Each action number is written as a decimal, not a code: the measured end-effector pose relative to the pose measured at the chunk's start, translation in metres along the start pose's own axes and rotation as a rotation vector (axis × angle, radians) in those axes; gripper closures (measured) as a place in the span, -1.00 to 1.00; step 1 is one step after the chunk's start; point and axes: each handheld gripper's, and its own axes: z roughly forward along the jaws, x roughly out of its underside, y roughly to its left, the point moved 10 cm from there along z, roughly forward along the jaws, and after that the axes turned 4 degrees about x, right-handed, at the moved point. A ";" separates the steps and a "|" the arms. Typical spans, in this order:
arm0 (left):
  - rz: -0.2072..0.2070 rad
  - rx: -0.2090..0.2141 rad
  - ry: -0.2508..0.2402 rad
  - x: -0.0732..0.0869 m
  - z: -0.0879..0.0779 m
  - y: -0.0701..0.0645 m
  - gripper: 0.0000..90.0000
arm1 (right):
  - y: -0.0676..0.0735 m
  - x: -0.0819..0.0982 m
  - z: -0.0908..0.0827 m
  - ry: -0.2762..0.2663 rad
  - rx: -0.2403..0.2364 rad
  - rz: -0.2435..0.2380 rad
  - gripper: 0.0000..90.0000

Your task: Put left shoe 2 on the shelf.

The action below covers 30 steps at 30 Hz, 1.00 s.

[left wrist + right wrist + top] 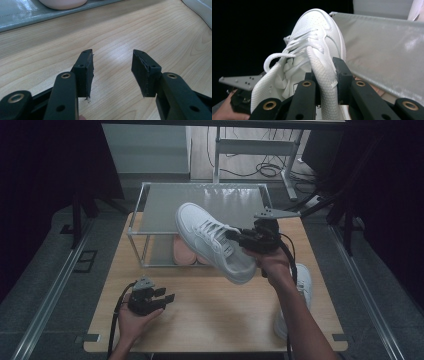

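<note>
A white lace-up sneaker [210, 240] hangs tilted in the air over the front of a metal-framed rack [137, 235], toe toward the rack's top shelf. My right gripper [235, 237] is shut on it. In the right gripper view the jaws [325, 77] pinch the side wall of the sneaker [317, 32] near its opening. My left gripper [167, 296] rests low on the wooden table [210, 315] at the front left. Its jaws [112, 71] stand open with nothing between them.
Pink shoes [184, 252] lie on the rack's lower shelf [20, 12]. A second white sneaker [302, 280] lies on the table's right side, partly under my right forearm. The rack's grey top shelf [382, 50] is bare. Dark curtains flank the table.
</note>
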 end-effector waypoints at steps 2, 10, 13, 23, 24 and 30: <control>0.000 0.001 -0.001 0.000 0.000 0.000 0.17 | 0.000 -0.005 0.003 -0.002 0.003 0.001 0.80; 0.000 0.002 0.000 0.000 -0.001 0.000 0.16 | 0.002 -0.019 0.015 0.000 -0.007 0.004 0.80; 0.000 0.003 -0.003 0.000 -0.002 0.000 0.16 | 0.001 -0.022 0.019 0.000 0.003 0.012 0.80; 0.001 0.001 0.000 0.000 -0.001 0.001 0.17 | -0.009 -0.034 0.033 -0.003 0.033 0.036 0.80; 0.000 0.001 0.000 0.000 -0.001 0.001 0.17 | -0.010 -0.036 0.034 -0.005 0.037 0.038 0.80; -0.008 0.006 -0.002 0.000 -0.002 0.001 0.17 | -0.019 -0.044 0.042 -0.008 0.063 0.068 0.80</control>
